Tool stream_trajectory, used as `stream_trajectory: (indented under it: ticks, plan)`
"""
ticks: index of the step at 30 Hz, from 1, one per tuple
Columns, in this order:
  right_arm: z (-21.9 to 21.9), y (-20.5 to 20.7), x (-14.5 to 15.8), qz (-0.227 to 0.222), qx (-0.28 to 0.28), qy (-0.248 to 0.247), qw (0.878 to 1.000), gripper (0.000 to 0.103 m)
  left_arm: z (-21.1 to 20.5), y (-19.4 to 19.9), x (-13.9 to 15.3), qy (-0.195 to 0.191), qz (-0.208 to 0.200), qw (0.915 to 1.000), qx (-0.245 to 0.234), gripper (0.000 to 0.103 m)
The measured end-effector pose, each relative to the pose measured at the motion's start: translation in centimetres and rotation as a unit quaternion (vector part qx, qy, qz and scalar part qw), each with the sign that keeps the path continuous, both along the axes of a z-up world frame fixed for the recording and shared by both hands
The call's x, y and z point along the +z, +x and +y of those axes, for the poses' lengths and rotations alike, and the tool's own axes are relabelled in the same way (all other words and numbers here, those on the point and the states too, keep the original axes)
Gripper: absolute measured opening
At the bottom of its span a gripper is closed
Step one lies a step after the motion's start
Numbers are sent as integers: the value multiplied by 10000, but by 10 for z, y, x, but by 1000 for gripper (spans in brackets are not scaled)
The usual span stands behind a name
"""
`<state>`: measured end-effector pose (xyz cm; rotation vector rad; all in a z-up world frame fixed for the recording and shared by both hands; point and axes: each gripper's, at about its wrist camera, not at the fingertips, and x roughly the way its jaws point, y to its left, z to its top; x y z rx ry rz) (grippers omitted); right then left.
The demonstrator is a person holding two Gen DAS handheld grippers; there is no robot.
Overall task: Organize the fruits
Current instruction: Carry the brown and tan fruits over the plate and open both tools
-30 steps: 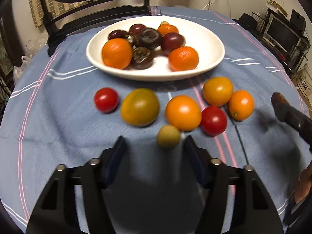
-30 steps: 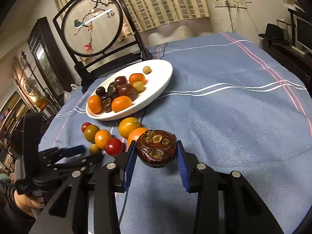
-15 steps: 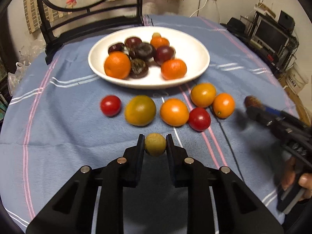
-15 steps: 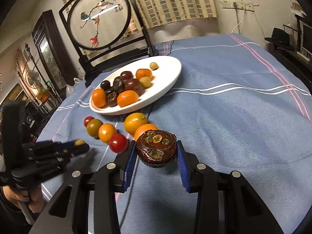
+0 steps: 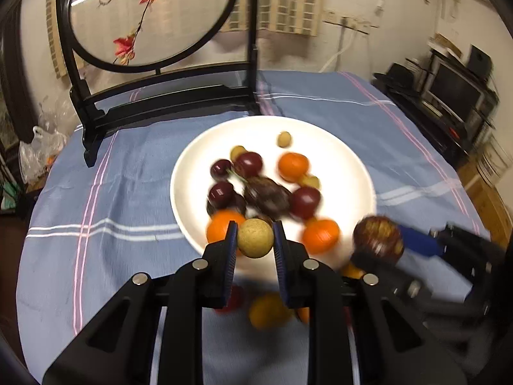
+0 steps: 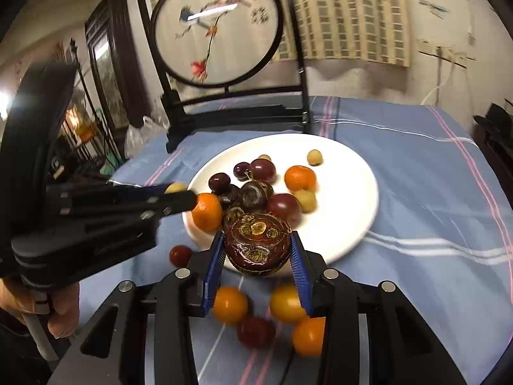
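My left gripper (image 5: 255,247) is shut on a small round yellow-green fruit (image 5: 255,238), lifted over the near rim of the white plate (image 5: 349,160). My right gripper (image 6: 256,252) is shut on a dark brown mangosteen (image 6: 257,244), also raised at the plate's (image 6: 349,192) near edge. In the left wrist view that mangosteen (image 5: 378,239) hangs at the right; in the right wrist view the left gripper (image 6: 179,194) reaches in from the left with its fruit (image 6: 175,188). The plate holds several oranges, dark plums and small yellow fruits.
Several loose tomatoes and oranges (image 6: 229,304) lie on the blue striped tablecloth (image 6: 416,173) below both grippers. A black stand with a round embroidered screen (image 5: 150,19) rises behind the plate. A hand (image 6: 61,314) holds the left gripper's handle. Shelves with electronics (image 5: 455,93) stand at the right.
The left gripper closed on the small yellow-green fruit and lifted it forward over the plate's rim. The right gripper carried the mangosteen toward the plate, rolling somewhat.
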<state>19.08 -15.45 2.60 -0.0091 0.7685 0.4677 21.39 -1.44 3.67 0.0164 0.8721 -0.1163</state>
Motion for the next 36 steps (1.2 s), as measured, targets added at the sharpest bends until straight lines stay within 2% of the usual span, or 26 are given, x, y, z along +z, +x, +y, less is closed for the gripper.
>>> stream_trajectory:
  ticks: [5,8,9,10,11,12,14,19,21,25,28,31,36]
  plan:
    - [23,31,-16,194,91,-263,9994,41,10,39,-15,3,218,9994,264,21]
    - [34,43,-27,247,66,-422,9988,41,11,52,-22,37,194,9992,339,21]
    - [34,44,-28,197,42,-426,9989,49,11,55,-22,94,142,9992,364,27]
    - [34,44,-28,156,8,-451,9989,66,11,56,-21,228,58,9986,475,38]
    - [34,43,-28,97,-20,-476,9988,72,12,54,-20,268,16,9982,542,67]
    - [32,40,-26,-9,-23,-503,9987,72,14,51,-18,273,-83,9976,627,77]
    - [24,34,-23,-53,-63,-478,9988,72,17,39,-12,229,-280,9970,689,78]
    - [-9,12,-14,-48,-260,-183,9995,72,26,8,-10,45,-166,9966,812,88]
    - [-20,-2,-14,-117,-366,-327,9987,72,27,-6,-14,33,-83,9966,815,92]
    - [-37,-28,-17,-139,-499,-437,9977,72,27,-37,-27,4,118,9968,785,92]
    - [-40,-40,-23,-51,-510,-598,9969,72,28,-59,-37,-21,235,9970,743,94]
    - [-37,-51,-36,144,-487,-1063,9930,72,27,-76,-46,-3,319,9971,692,95]
    - [-43,-64,-52,407,-527,-1077,9920,71,31,-84,-66,150,402,9966,701,95]
